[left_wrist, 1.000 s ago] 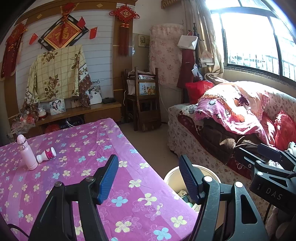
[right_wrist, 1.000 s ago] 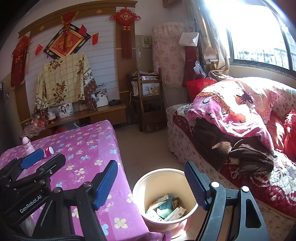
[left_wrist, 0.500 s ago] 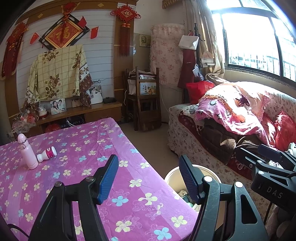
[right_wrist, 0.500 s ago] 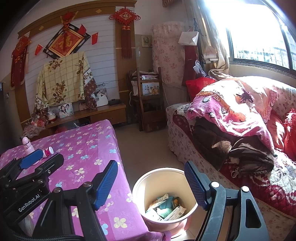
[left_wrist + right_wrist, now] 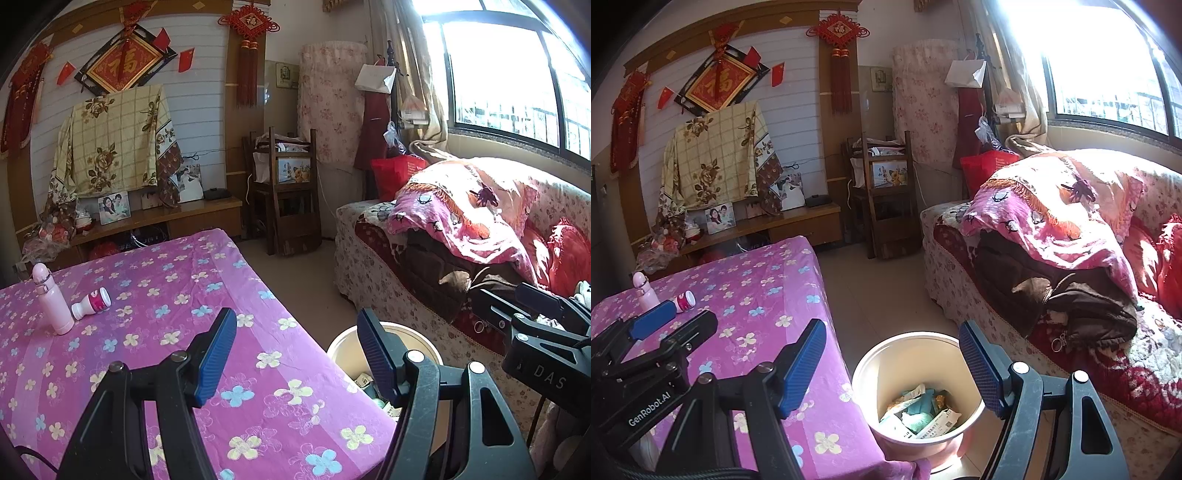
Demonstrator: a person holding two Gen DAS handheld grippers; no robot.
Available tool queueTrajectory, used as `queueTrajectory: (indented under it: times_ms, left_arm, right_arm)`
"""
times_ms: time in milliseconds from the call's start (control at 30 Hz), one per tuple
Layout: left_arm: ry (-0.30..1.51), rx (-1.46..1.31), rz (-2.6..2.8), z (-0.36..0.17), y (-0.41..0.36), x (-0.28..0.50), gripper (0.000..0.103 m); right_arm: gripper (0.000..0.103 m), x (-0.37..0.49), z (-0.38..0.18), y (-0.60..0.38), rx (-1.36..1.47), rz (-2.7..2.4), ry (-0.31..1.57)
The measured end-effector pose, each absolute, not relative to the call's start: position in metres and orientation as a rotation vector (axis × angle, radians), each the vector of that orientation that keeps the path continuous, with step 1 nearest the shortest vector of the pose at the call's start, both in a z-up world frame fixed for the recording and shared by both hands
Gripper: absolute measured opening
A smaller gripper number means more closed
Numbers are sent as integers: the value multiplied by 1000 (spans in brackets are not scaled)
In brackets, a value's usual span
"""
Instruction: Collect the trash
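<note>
A cream trash bin [image 5: 916, 395] stands on the floor by the table's right edge, holding wrappers and paper scraps [image 5: 919, 413]; its rim also shows in the left wrist view [image 5: 343, 343]. My left gripper [image 5: 295, 350] is open and empty above the table's right front part. My right gripper [image 5: 892, 363] is open and empty, above the bin. A small white and pink bottle [image 5: 91, 302] lies on its side on the far left of the table, next to an upright pink flask [image 5: 51, 299].
The table has a purple flowered cloth [image 5: 166, 295]. A sofa with blankets [image 5: 1052, 240] runs along the right. A wooden chair [image 5: 288, 192] and a low cabinet [image 5: 177, 218] stand at the back. Bare floor [image 5: 871, 288] lies between table and sofa.
</note>
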State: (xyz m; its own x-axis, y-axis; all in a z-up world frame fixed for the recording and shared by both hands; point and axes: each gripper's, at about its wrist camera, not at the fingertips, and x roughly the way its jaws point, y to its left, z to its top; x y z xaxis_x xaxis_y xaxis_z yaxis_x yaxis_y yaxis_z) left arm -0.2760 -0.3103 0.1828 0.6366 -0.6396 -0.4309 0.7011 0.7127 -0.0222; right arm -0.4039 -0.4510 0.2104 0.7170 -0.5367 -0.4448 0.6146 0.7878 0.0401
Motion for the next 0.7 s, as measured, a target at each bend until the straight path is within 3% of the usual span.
queueTrajectory:
  times_ms: [700]
  left_arm:
    - [447,167,-792,176,-317,-275,69]
  right_arm:
    - [78,-403,201,-456,201,-645,456]
